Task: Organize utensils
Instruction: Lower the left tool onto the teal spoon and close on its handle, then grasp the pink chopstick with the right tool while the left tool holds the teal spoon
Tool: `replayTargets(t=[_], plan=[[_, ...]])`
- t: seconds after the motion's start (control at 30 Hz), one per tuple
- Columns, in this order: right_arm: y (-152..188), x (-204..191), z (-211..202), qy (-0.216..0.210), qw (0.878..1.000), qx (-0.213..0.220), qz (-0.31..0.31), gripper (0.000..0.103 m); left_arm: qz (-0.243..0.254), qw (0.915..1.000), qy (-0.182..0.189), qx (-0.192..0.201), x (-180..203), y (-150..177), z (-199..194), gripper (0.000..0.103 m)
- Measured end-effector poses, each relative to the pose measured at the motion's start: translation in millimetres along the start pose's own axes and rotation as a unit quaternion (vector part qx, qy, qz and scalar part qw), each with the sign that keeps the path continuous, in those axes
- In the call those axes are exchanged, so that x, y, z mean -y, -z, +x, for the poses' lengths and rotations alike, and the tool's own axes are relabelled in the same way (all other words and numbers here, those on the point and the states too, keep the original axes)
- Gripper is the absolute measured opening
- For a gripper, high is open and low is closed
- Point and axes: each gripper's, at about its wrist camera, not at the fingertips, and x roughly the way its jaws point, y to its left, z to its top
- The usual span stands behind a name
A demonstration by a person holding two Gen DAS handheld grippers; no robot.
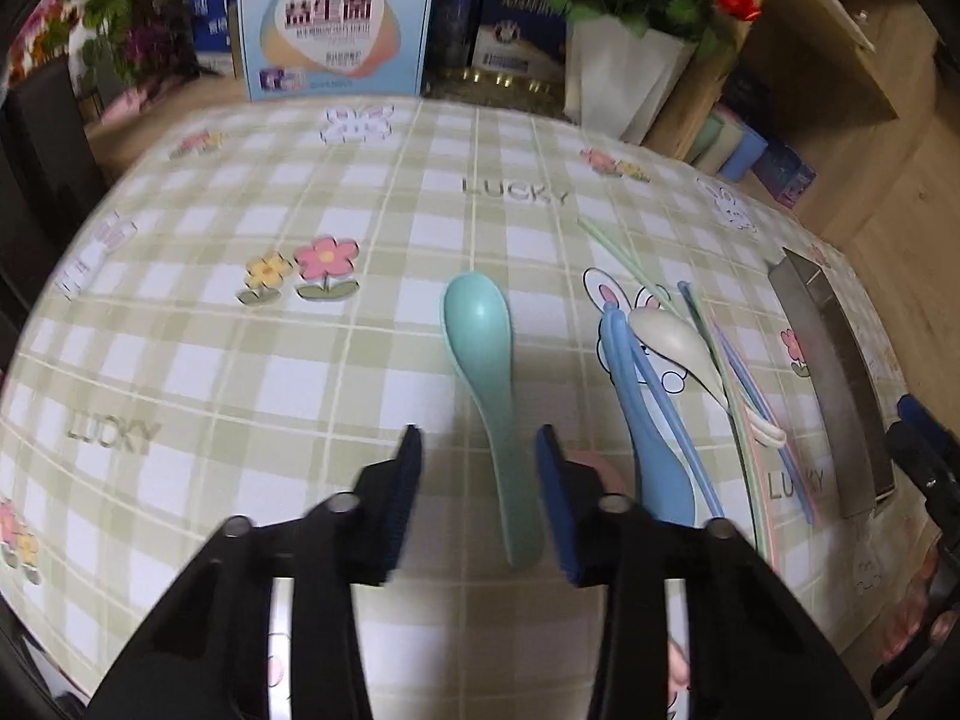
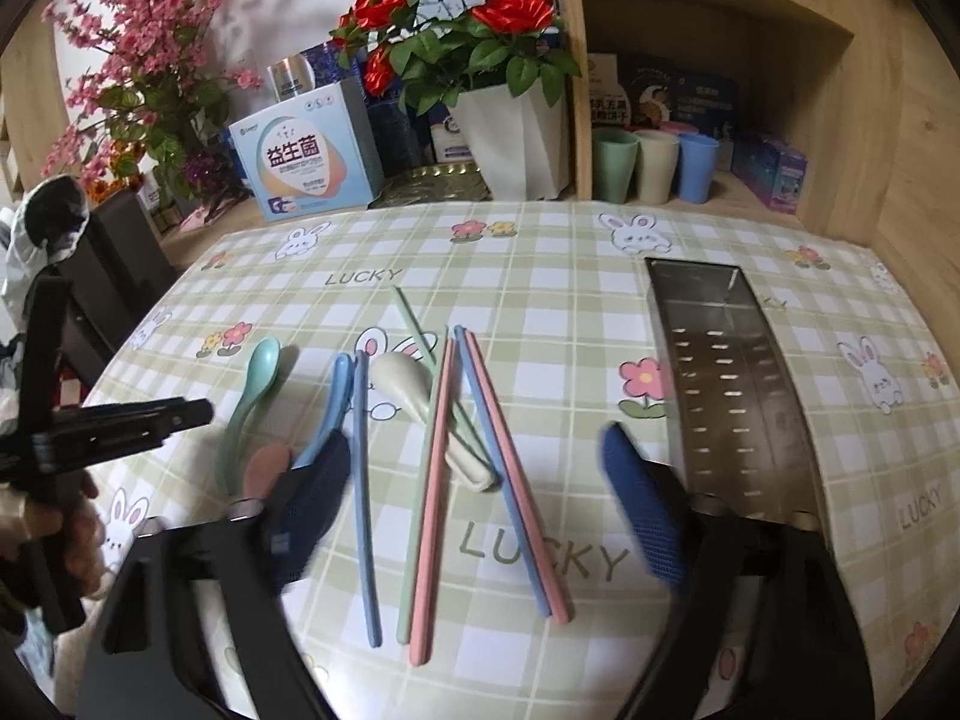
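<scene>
Teal plastic spoon (image 1: pixel 480 360) lying on checked tablecloth (image 1: pixel 240 360), handle between left gripper (image 1: pixel 480 438) pads, untouched. Right gripper (image 2: pixel 480 480) spread wide above pastel chopsticks (image 2: pixel 432 480); nothing held.

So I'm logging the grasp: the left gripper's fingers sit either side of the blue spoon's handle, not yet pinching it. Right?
Not the blue spoon. In the left wrist view, the left gripper straddles the green spoon, with gaps on both sides; the blue spoon lies further right.
</scene>
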Motion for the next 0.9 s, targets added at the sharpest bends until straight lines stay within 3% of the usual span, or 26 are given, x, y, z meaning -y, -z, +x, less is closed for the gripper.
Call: replayTargets(t=[0.07, 0.37, 0.5, 0.7, 0.9], plan=[[0.1, -0.2, 3.2, -0.006, 1.000, -0.004, 0.001, 0.075, -0.028, 0.9994, 0.018, -0.011, -6.4, -2.9, 7.4, 0.025], [-0.9, 8.7, 5.3, -0.008, 1.000, -0.004, 0.012, 0.073, -0.106, 0.9921, 0.054, -0.039, -25.3, -7.4, 29.4, 0.025], [-1.2, 11.3, 7.0, -0.009, 1.000, -0.008, 0.018, 0.073, -0.089, 0.9934, 0.060, -0.041, -14.0, -6.6, 32.8, 0.023], [-1.8, 10.5, 5.8, -0.009, 1.000, -0.007, 0.015, 0.073, -0.060, 0.9946, 0.065, -0.054, 2.6, -3.5, 41.0, 0.007], [-1.4, 9.8, 6.1, -0.010, 1.000, -0.011, 0.014, 0.068, -0.044, 0.9969, 0.047, -0.045, 6.8, -1.0, 40.0, 0.006]])
